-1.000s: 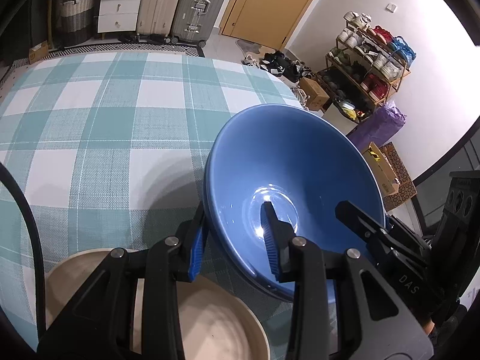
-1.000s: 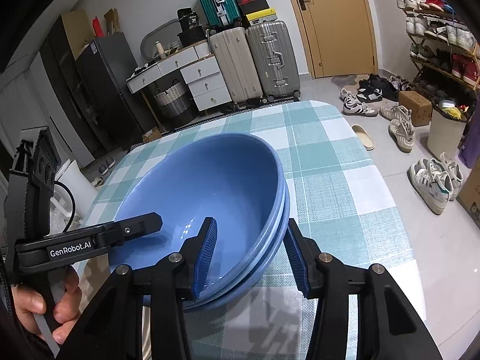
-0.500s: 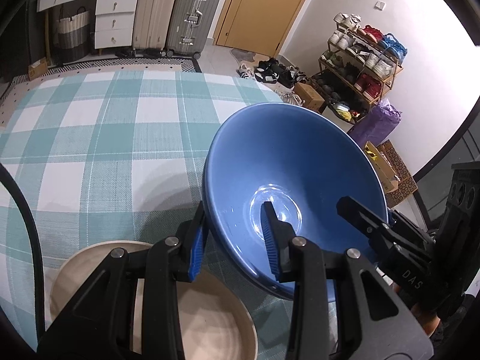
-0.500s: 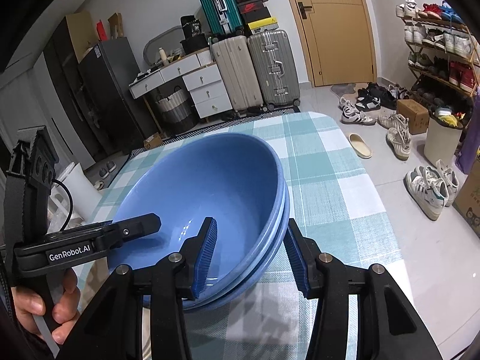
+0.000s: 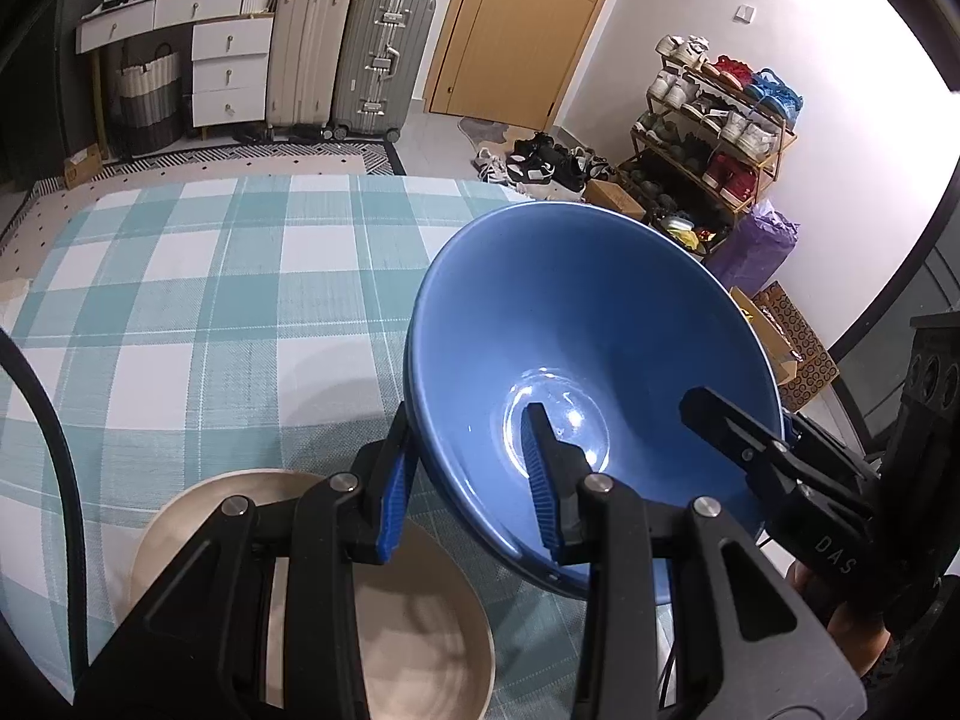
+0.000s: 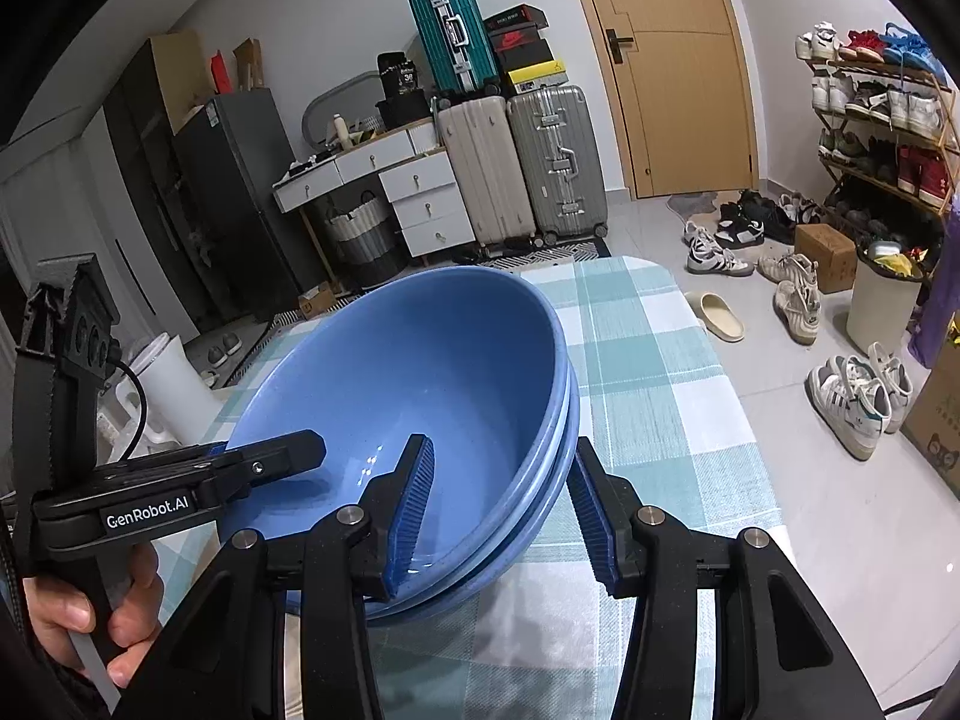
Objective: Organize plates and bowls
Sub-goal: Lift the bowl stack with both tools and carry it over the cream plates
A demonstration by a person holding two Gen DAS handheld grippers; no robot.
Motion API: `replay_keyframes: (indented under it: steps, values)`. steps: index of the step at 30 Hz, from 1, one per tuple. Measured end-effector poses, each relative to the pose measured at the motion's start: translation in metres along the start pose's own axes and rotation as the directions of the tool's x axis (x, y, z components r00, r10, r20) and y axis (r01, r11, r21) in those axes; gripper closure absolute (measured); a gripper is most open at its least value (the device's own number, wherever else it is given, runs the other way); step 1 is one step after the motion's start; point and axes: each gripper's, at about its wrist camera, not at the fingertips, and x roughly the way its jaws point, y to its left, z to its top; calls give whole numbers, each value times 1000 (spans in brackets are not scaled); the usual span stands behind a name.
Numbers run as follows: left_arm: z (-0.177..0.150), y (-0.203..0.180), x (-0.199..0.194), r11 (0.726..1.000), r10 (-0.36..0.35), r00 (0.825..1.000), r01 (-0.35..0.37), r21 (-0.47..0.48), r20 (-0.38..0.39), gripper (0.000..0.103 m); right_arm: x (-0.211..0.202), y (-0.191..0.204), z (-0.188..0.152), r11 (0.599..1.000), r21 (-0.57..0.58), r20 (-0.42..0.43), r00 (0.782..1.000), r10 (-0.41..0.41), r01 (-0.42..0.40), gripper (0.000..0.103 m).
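Checked tablecloth (image 5: 198,300) mostly bare. Blue bowls (image 6: 420,384) already nested, tilted, lifted off cloth, rim pinched both sides: left gripper (image 5: 468,480) narrow, right gripper (image 6: 504,504) wider. Beige plate (image 5: 420,630) below, near edge. Probably stacking left, roughly halfway.

Dim, even indoor light. A bright wall (image 5: 690,12) washes out, glare glints in the bowl (image 5: 570,414), and fisheye edges bend and darken; sharpness seems fair.
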Motion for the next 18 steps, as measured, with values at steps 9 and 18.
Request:
replay_keyframes:
  steps: [9, 18]
  values:
    - [-7, -10, -29, 1000, 4, 1000, -4, 8, 25, 72, -21, 7, -1, 1000, -12, 23, 1000, 9, -9, 56]
    - [-16, -17, -59, 1000, 8, 999, -9, 18, 50, 72, -40, 23, -6, 1000, -26, 41, 999, 11, -10, 56]
